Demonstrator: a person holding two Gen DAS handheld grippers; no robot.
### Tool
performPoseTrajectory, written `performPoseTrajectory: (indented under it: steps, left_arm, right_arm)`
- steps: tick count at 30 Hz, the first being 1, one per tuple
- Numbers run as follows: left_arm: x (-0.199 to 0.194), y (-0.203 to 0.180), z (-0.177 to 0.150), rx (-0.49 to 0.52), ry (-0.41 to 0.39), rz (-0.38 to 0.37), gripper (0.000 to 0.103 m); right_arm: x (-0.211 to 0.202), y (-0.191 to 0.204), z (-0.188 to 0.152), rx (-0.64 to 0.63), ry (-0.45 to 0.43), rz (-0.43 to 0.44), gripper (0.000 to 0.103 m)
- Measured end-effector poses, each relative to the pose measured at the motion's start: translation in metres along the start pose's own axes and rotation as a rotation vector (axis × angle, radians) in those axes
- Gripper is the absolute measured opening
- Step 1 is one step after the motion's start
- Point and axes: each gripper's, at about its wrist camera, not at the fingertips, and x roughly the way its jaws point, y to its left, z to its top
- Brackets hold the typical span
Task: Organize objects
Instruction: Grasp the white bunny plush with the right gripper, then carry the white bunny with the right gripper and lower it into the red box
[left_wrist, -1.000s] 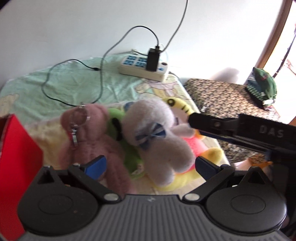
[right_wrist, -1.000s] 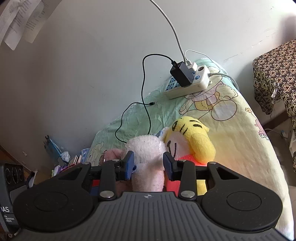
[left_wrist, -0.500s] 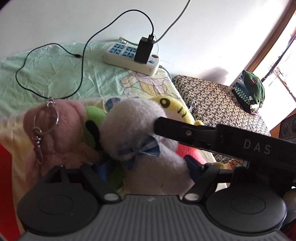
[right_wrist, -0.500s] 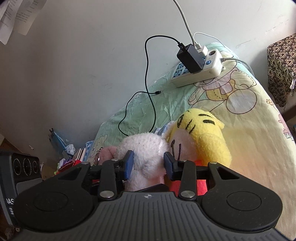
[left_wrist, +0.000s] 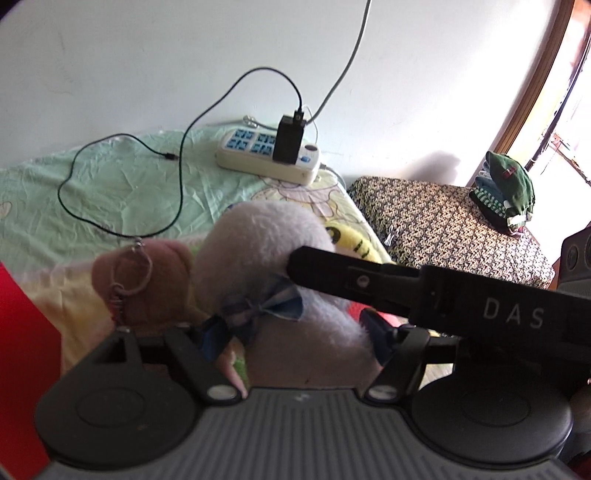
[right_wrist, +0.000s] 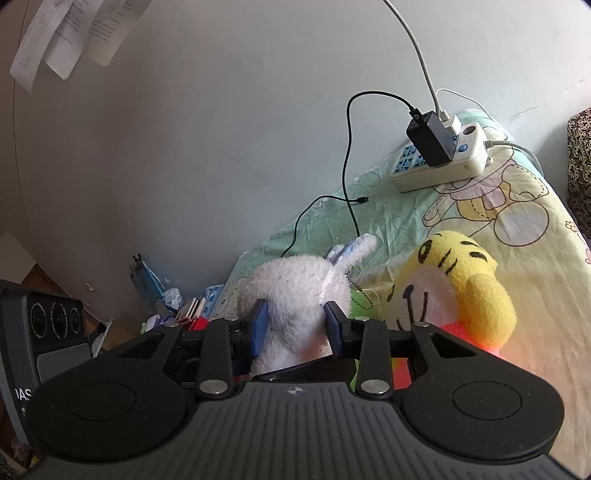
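Observation:
A white plush toy (left_wrist: 258, 240) with a blue bow lies among other soft toys on the bed. My left gripper (left_wrist: 291, 334) is shut on its body, a blue pad pressing each side. My right gripper (right_wrist: 295, 325) is shut on the same white plush toy (right_wrist: 295, 291), at its head; one of its black fingers (left_wrist: 369, 282) crosses the left wrist view. A pink bear (left_wrist: 159, 291) with a key ring leans against the plush's left side. A yellow tiger plush (right_wrist: 461, 291) sits just right of it. Something green (right_wrist: 360, 299) shows between them.
A white power strip (left_wrist: 266, 162) with a black charger and a loose black cable (left_wrist: 122, 184) lies by the wall. A red box (left_wrist: 22, 332) stands at the left. Right of the bed is a patterned table (left_wrist: 443, 229) with folded green clothes (left_wrist: 506, 192).
My left gripper has moved in on the white plush and its fingers have narrowed onto the body. The right gripper has kept its hold on the head and tilted upward.

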Motion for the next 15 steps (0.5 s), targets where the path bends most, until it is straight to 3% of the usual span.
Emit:
performPoseTrajectory:
  steps: [8,15]
  left_arm:
    - [-0.045,-0.014,-0.013,0.042,-0.096,0.043,0.072]
    - [-0.084,-0.003,-0.035,0.024,-0.157,0.116,0.072]
  right_arm:
    - [-0.02,0.031,-0.011,-0.036,-0.045,0.039,0.037]
    - [-0.012,0.059,-0.029,-0.081,-0.035,0.108,0.037]
